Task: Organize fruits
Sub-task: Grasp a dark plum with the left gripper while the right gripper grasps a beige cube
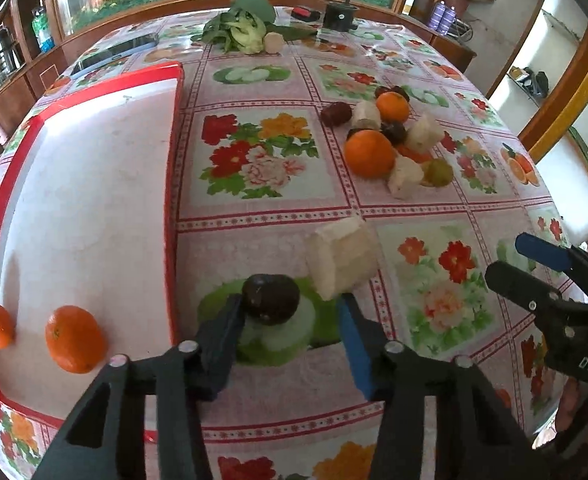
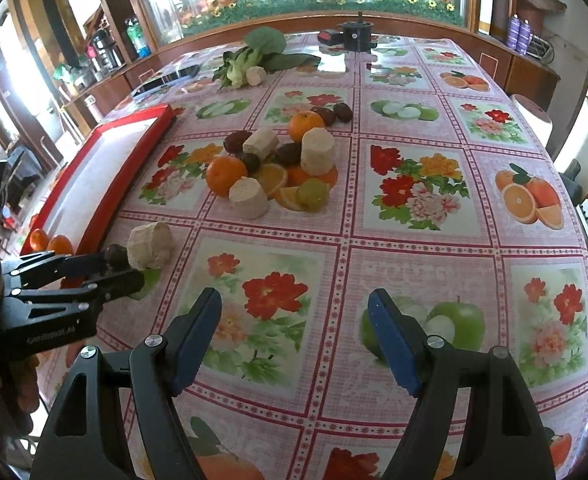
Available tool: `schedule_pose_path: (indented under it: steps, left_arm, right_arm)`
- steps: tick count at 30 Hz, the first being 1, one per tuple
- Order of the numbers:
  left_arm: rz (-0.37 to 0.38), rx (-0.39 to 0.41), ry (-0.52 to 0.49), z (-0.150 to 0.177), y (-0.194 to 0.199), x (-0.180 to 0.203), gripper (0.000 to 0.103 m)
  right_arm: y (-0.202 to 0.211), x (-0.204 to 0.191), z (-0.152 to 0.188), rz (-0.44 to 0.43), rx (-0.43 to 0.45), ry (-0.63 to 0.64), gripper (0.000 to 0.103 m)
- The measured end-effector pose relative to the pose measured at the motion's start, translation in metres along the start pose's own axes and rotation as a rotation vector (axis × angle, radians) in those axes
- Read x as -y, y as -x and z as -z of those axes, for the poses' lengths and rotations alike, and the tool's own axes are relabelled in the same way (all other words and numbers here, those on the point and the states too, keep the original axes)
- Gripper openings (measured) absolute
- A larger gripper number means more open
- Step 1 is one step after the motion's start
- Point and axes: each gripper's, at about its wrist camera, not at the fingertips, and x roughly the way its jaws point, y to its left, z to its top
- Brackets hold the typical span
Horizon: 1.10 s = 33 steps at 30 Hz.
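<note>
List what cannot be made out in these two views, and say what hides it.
- Left gripper: whether its fingers press the dark fruit. Left wrist view shows a gap at the blue finger; in the right wrist view it is too small.
- Red tray: near corner cut off by the left wrist view's edge and fingers.
- Fruit pile: lower pieces hidden by those on top.
- Pale chunk: what it is; too blurred.

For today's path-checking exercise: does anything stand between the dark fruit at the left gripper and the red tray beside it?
Nothing visible blocks that short stretch. The dark fruit sits between the left gripper's fingers, the red tray directly beside it. The pale chunk lies on the fruit's far side, away from the tray.
</note>
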Motion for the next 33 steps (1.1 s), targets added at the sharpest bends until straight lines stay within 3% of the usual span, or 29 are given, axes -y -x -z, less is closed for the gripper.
schedule_pose_path:
  steps: [6, 14, 17, 25, 29, 30, 33]
  left_arm:
    - [-0.011, -0.029, 0.0, -0.005, -0.002, -0.002, 0.043]
    - [0.022, -0.038, -0.007, -0.003, 0.0, -0.003, 0.048]
    - [0.041, -0.041, -0.005, 0.0, 0.002, -0.003, 0.05]
    - [0.074, -0.042, 0.004, 0.003, 0.005, -0.004, 0.054]
    - [0.081, -0.041, 0.006, 0.004, 0.006, -0.004, 0.055]
    - [0.084, -0.04, 0.009, 0.004, 0.006, -0.005, 0.055]
    - [0.089, -0.04, 0.014, 0.003, 0.005, -0.005, 0.056]
  right_arm:
    - [-0.001, -0.01, -0.002, -0.02, 0.003, 0.017, 0.076]
    - [-0.007, -0.041, -0.026, -0.142, 0.02, 0.09, 0.076]
    - [-0.022, -0.054, -0.039, -0.188, -0.024, 0.092, 0.076]
    - [-0.05, -0.084, -0.044, -0.175, -0.109, 0.175, 0.075]
    - [-0.059, -0.08, -0.044, -0.244, -0.149, 0.15, 0.052]
    - [-0.058, -0.078, -0.044, -0.256, -0.141, 0.143, 0.041]
    - [-0.054, -0.076, -0.044, -0.25, -0.127, 0.156, 0.035]
